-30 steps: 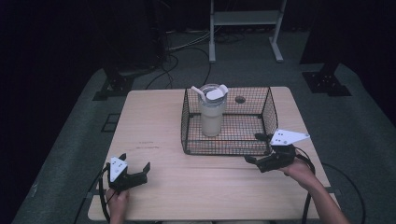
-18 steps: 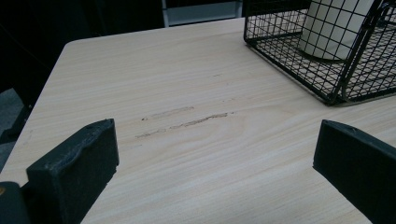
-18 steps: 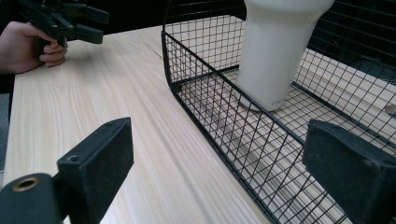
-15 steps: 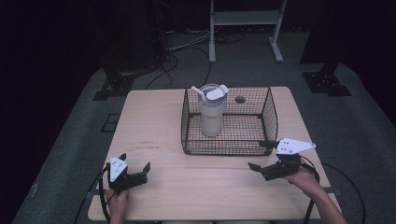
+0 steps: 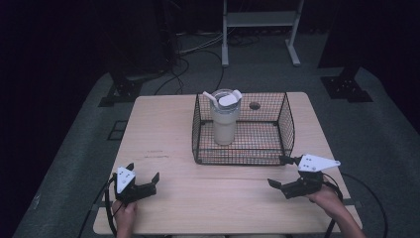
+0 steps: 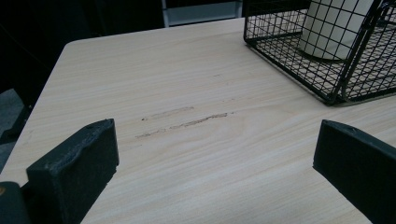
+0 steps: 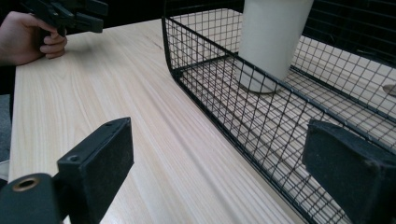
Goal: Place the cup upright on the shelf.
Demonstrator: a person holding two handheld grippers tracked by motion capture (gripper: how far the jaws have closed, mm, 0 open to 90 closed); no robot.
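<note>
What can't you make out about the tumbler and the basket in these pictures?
- Tumbler contents: high view, the lid covers them.
- Tumbler top: right gripper view and left gripper view, cut off by the upper edge.
- Wire basket far side: right gripper view, cut off by the frame edge.
- Right tool: open, holding nothing.

Lighting: dim overhead, surroundings near black. Table (image 5: 173, 129): evenly lit, faint shadows, no glare. High view soft, grainy; gripper views sharper, near jaws slightly blurred.
</note>
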